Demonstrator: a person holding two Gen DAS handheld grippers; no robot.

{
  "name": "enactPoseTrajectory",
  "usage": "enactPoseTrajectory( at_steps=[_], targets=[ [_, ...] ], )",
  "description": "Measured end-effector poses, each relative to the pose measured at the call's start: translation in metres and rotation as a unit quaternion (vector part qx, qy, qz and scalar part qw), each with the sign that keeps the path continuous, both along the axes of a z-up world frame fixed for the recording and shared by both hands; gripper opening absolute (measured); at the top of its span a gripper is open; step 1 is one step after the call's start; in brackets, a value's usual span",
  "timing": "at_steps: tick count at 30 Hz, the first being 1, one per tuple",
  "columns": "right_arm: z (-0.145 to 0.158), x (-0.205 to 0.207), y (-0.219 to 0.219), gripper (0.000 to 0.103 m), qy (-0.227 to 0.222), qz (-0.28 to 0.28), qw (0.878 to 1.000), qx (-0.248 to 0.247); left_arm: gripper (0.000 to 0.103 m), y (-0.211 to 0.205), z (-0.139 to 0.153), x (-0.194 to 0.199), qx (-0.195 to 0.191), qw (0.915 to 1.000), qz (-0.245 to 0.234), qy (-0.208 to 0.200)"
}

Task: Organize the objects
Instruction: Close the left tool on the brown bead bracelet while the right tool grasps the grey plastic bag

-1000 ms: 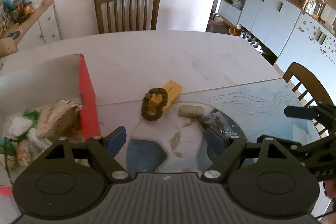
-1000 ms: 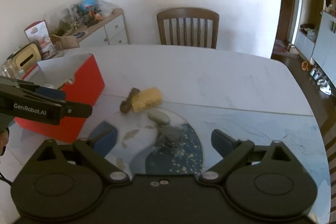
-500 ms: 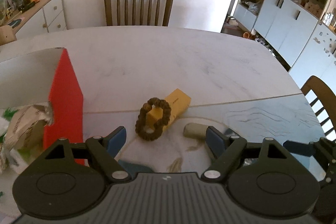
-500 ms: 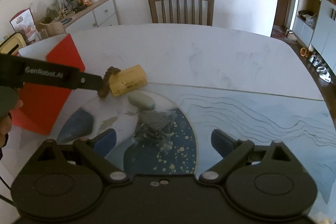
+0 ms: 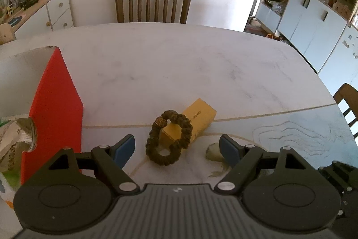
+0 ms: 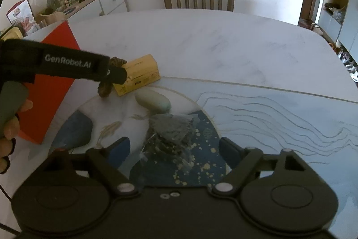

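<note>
While hovering over the table (image 5: 179,73), both spread wide: left gripper (image 5: 176,147) framing bead bracelet (image 5: 169,140), gripping nothing. Right gripper (image 6: 173,149), jaws just narrowed, straddling crumpled plastic bag (image 6: 170,133), not pinching. Red box (image 5: 53,109) off left.

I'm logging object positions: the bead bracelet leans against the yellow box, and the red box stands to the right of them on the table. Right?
Not quite. The bead bracelet does lean against the yellow box, but the red box stands to their left on the table, not their right. The left wrist view shows it.
</note>
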State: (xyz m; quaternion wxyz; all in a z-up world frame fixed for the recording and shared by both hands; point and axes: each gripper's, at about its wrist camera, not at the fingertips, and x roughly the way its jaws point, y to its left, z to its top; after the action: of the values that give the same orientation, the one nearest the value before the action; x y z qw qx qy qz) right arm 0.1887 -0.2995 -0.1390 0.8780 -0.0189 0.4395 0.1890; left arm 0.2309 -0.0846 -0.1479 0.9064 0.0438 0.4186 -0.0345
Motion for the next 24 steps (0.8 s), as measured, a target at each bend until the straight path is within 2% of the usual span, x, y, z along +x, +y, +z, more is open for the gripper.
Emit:
enactPoseTrajectory(
  at_steps=[3, 6, 10, 12, 15, 17, 22, 24],
  targets=[
    [-0.005, 0.005, 0.004, 0.077, 0.006, -0.002, 1.000, -0.003, 0.070, 0.000, -0.002, 0.002, -0.001, 1.0000, -0.003, -0.002],
    [-0.007, 0.009, 0.005, 0.073, 0.010, -0.004, 1.000, -0.002, 0.063, -0.001, -0.002, 0.003, -0.003, 0.9999, -0.009, -0.006],
    [-0.009, 0.011, 0.008, 0.066, 0.013, -0.003, 1.000, -0.003, 0.050, -0.004, 0.000, 0.002, -0.001, 0.9997, -0.021, -0.011],
    [-0.009, 0.012, 0.009, 0.060, 0.012, -0.002, 1.000, -0.003, 0.044, -0.005, -0.001, 0.003, -0.002, 0.9996, -0.026, -0.011],
    [-0.009, 0.013, 0.010, 0.052, 0.012, -0.001, 1.000, -0.002, 0.040, -0.007, -0.001, 0.004, -0.001, 0.9996, -0.027, -0.010],
    [-0.008, 0.013, 0.010, 0.048, 0.013, -0.001, 1.000, 0.000, 0.034, -0.007, 0.000, 0.004, -0.002, 0.9996, -0.028, -0.011],
    [-0.006, 0.012, 0.008, 0.044, 0.013, -0.007, 1.000, 0.002, 0.032, -0.006, 0.003, 0.005, -0.010, 0.9995, -0.027, -0.012],
    [-0.005, 0.012, 0.007, 0.042, 0.012, -0.009, 1.000, 0.001, 0.024, -0.006, 0.004, 0.006, -0.013, 0.9995, -0.024, -0.013]
  ],
)
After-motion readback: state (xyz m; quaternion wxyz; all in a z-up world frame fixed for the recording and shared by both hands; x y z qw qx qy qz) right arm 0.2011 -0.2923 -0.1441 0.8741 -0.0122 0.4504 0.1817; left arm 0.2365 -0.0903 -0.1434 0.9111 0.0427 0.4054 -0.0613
